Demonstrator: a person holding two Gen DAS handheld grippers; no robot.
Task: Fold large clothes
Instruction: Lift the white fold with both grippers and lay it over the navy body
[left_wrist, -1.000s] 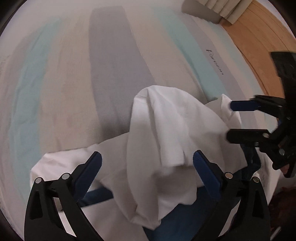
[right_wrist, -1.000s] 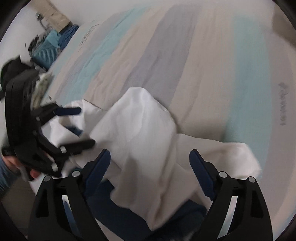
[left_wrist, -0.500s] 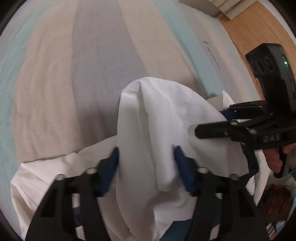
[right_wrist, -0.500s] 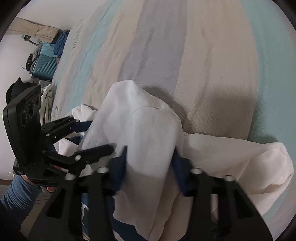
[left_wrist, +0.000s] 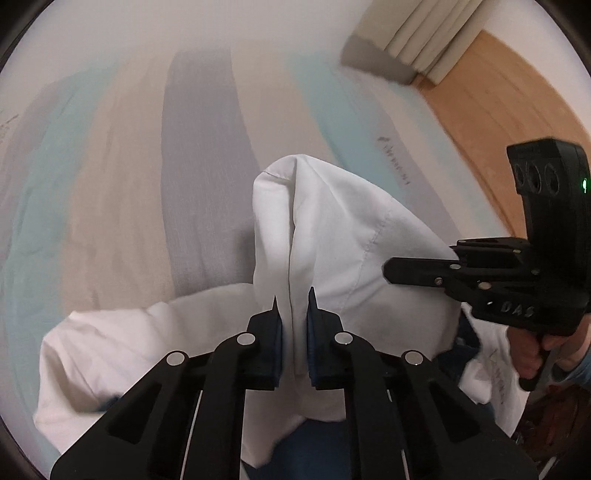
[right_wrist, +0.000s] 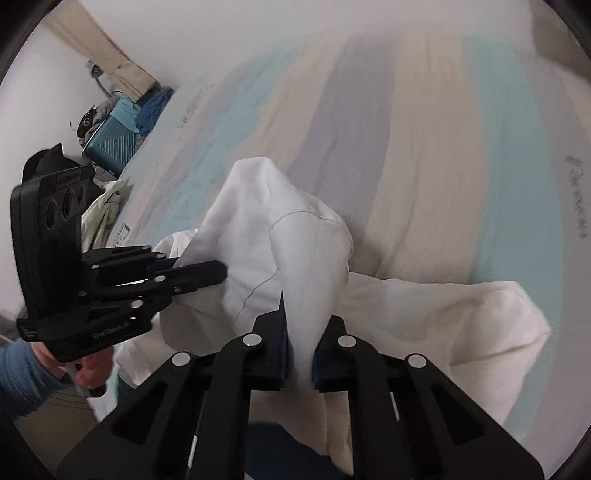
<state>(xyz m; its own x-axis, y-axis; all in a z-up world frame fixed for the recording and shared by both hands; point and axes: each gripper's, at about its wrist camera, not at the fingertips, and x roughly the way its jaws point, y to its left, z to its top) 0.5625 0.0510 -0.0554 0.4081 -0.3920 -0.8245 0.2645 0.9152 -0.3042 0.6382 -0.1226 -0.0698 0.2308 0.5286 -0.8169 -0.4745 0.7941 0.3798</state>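
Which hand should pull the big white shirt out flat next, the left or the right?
Probably the left. Both tools, left tool and right tool, pinch the crumpled white cotton shirt, but the bigger loose part lies on the striped bedspread on the left tool's outer side.

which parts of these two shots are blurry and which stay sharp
Left wrist view: the striped bedspread is smeared, while the left gripper and white garment are crisp. Right wrist view: bedspread streaked too, right gripper sharp; both views bend at the edges.
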